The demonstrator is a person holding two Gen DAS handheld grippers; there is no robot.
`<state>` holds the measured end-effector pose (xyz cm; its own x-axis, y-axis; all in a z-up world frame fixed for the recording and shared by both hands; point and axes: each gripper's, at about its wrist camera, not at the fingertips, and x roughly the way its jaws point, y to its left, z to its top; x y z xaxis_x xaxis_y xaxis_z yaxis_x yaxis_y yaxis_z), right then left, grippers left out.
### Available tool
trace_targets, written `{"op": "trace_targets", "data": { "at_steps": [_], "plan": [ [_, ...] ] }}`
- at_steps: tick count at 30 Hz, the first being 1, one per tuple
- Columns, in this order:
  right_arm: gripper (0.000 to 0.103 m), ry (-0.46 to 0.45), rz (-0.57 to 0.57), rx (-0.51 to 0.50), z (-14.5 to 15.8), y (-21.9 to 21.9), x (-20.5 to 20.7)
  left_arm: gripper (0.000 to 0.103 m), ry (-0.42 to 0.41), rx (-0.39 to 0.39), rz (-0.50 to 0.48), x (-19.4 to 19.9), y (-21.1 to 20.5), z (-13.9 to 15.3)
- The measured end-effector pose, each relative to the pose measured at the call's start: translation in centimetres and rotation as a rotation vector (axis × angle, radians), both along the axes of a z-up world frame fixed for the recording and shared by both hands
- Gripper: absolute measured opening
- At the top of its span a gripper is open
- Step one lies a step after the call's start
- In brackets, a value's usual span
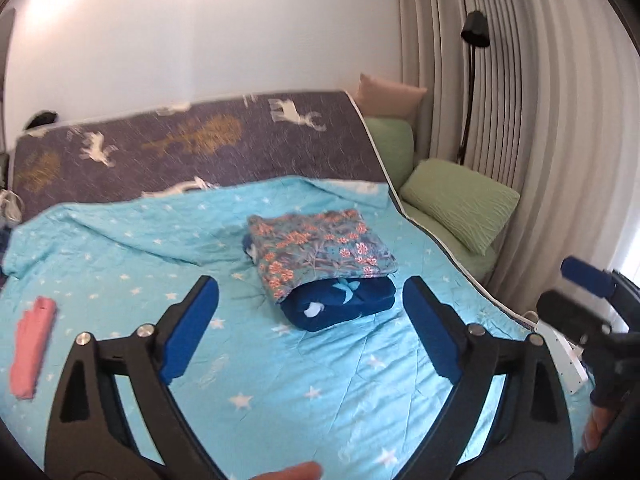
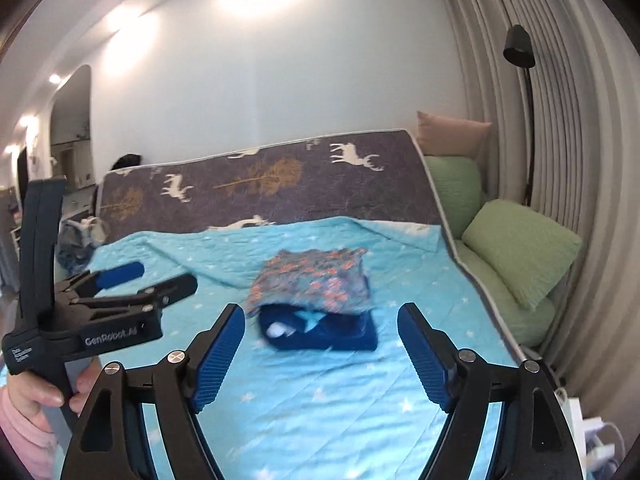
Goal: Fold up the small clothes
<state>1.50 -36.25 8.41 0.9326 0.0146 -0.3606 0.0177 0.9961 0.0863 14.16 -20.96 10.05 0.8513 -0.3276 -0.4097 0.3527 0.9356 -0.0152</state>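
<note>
Pink cloth (image 1: pixel 34 350): I see it folded on the blue bedspread (image 1: pixel 120 264), well to the left of the folded stack and apart from it; blurred in my left view.
Left claw (image 1: pixel 308 328): I have its jaws spread wide with nothing between them; it hangs over the bedspread just in front of the stack, not touching it. In my right view the same claw (image 2: pixel 140 278) sits left of the stack, gripped by a hand (image 2: pixel 44 388).
Flowered cloth (image 1: pixel 320 246): folded, lying on top of the stack, overhanging the front left corner.
Dark blue cloth (image 1: pixel 340 302): folded thick, under the flowered one, resting on the bedspread.
Right claw (image 2: pixel 320 354): jaws wide and empty, hanging in front of the stack (image 2: pixel 316 300) with a gap between.
Headboard cover (image 1: pixel 192 148): purple with white deer, standing behind the stack.
Green pillow (image 1: pixel 460 206): right of the stack, off the bedspread's edge.
Floor lamp (image 1: pixel 474 80): black, behind the pillow, against the curtain (image 1: pixel 540 100).
</note>
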Motion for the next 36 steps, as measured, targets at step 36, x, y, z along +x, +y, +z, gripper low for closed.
{"op": "trace_targets", "data": {
  "at_steps": [36],
  "plan": [
    [0.084, -0.056, -0.09, -0.004, -0.2, 7.4, -12.6, 0.095, -0.035, 0.029, 0.015, -12.1, 5.9, -0.3]
  ]
}}
